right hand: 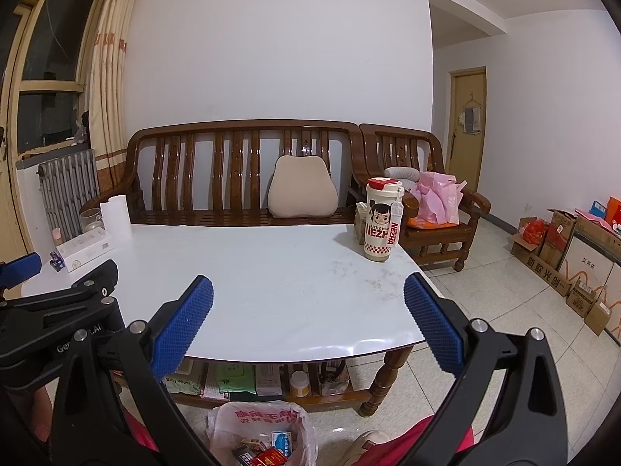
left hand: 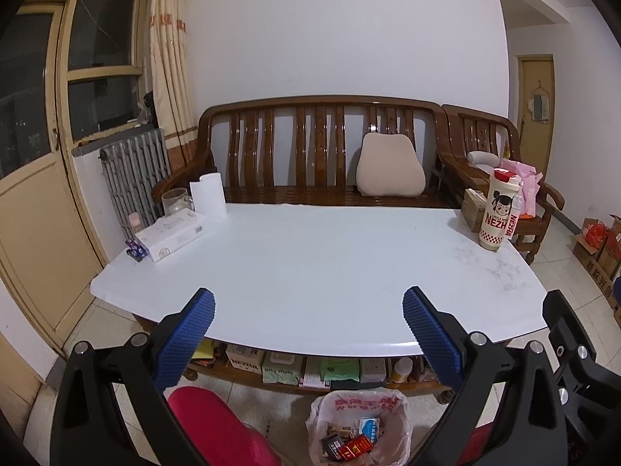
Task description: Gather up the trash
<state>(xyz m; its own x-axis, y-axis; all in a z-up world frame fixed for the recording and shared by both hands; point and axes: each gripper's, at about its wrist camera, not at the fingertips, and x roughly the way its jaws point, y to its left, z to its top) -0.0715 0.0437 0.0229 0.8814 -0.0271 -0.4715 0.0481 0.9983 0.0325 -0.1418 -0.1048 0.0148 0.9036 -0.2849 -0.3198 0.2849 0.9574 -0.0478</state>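
While both claws hang in the air with nothing in them, the trash (left hand: 351, 442) sits down low in a bin on the floor, just in front of the table. It is small boxes and packs, red, blue and dark ones, all piled together. The bin has a thin plastic bag (left hand: 359, 407) with red writing pulled over its rim.

The left claw (left hand: 308, 330) is spread wide, and its two blue fingers (left hand: 186, 334) are far apart above the near edge of the table. The right claw (right hand: 308, 322) is spread wide too, and it grips nothing. From the right wrist view, the left claw shows at the left side as a black frame with a blue tip.

The table (left hand: 310, 264) has a white top that is bare in the middle. At its far left corner stand a white box (left hand: 170, 235), a roll of paper (left hand: 209, 194), a glass mug (left hand: 176, 200) and a small purple thing (left hand: 136, 251). At the far right corner stands a tall bottle (left hand: 498, 209) with a cartoon face and the word NEZHA.

Under the table top is a shelf (left hand: 310, 372) full of packs and jars. Behind the table is a brown wooden sofa (left hand: 322, 147) with a cream cushion (left hand: 390, 165) on it. Red trousers (left hand: 217, 427) show at the bottom, next to the bin.
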